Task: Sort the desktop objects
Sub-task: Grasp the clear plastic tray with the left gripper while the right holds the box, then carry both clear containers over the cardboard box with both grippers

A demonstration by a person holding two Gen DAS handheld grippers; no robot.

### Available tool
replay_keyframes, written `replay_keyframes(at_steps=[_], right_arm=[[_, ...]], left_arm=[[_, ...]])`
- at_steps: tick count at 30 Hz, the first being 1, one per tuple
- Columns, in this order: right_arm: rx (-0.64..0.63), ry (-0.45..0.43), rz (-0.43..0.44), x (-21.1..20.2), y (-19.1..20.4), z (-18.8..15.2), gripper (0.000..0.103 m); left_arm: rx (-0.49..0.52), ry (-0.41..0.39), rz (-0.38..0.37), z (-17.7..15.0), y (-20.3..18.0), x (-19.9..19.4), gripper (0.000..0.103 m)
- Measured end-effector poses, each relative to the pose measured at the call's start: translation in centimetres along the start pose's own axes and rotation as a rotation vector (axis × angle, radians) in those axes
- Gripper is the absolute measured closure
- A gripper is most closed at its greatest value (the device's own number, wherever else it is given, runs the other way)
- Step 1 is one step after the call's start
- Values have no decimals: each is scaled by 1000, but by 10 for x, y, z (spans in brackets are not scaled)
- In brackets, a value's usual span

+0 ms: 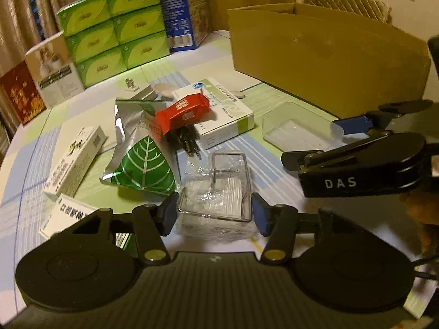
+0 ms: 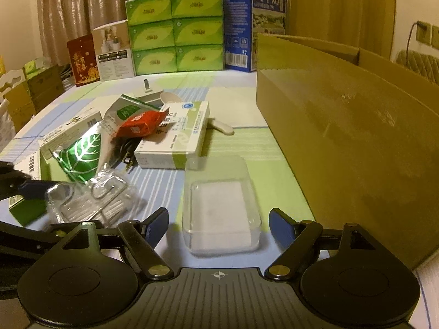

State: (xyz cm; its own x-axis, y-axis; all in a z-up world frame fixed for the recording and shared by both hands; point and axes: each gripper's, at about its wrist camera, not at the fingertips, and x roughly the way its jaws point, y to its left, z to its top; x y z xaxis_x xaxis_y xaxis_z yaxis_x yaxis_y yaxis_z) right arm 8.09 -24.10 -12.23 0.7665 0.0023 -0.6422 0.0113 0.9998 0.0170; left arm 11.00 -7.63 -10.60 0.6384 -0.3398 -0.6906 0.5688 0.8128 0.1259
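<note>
Between the jaws of the left gripper (image 1: 214, 213) sits a clear plastic box (image 1: 216, 192) wrapped in crinkled film. The jaws stand apart, one blue pad on each side of the box's near end and close to its walls, though whether either pad touches cannot be told. The box's long axis runs straight ahead from the jaws, so they straddle its short width, which looks like the right bite for a squeeze.

The right gripper (image 2: 218, 227) also has its jaws apart, wider than what lies ahead of them: a clear tray (image 2: 221, 205) lying flat on the table (image 2: 238, 115), just beyond and between the pads, neither pad touching it. Its long axis likewise points away from the jaws. Each hand is plainly nearer its own item; the right gripper lies to the right of the left one, level and low, angled toward the tray.

Further out from the left jaws, ahead and slightly left, lies a heap: a green leaf pouch (image 1: 142, 161), a red packet (image 1: 183, 113) on a white box (image 1: 225, 118), and dark cables (image 1: 189, 139) beneath. Ahead and right of both grippers stands the cardboard box (image 2: 343, 137), open at the top, probably the sorting bin. Both grippers are held low and nearly level over the table.
</note>
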Motion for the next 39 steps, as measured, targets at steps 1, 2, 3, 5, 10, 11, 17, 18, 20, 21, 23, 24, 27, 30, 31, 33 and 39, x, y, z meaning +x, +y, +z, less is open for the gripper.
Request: replay_keyframes(at_steps=[1,2,3,5,10,11,17,18,20,21,23,24,27,30,31,33,39], right_arm=[[-2,-1,0,2,1,2,25],[-5,-2,1,4,1,3,25],[-8,-3,1,5,1,3,26],[-14,3,0,9,2,5,26],[-18,22,-5,11,4,5,49],[-11,27,-1,11,3,5,49],[3,8,-3,0,3,6,50],[4,1,-6,-2,3,7,50],[8,-7,-5,-8,2,9,50],[8,-10,-4,-12,2,10,50],[5,-15,0,-19,2,10,50],[5,-16,4,-23,2,9,50],[3,-21,8,-34,3,8,50],[3,-26,12,-47,3,7,50],[7,-26,14,-52,2,7,50],[13,-34,15,-63,0,8,50],[28,-67,31,-105,-3,16,50]], left_arm=[[-16,1,-2,0,2,0,52],[-26,-1,-4,0,3,-1,52],[-33,-2,-5,0,3,-1,53],[-38,-1,-5,0,2,-1,53],[-38,7,-4,-1,0,1,53],[-43,10,-4,0,0,1,53],[-80,16,-9,1,0,-1,54],[-84,15,-12,1,0,-2,54],[-95,19,-10,1,0,-3,54],[-102,20,-9,1,0,-4,54],[-121,21,-10,1,1,-7,54],[-135,17,-15,1,2,-8,54],[-166,5,-27,1,2,-16,54],[-188,-2,-30,1,0,-25,54],[-199,-3,-31,0,0,-28,54],[-214,0,-27,1,0,-36,54],[-266,-41,9,10,-8,-68,54]])
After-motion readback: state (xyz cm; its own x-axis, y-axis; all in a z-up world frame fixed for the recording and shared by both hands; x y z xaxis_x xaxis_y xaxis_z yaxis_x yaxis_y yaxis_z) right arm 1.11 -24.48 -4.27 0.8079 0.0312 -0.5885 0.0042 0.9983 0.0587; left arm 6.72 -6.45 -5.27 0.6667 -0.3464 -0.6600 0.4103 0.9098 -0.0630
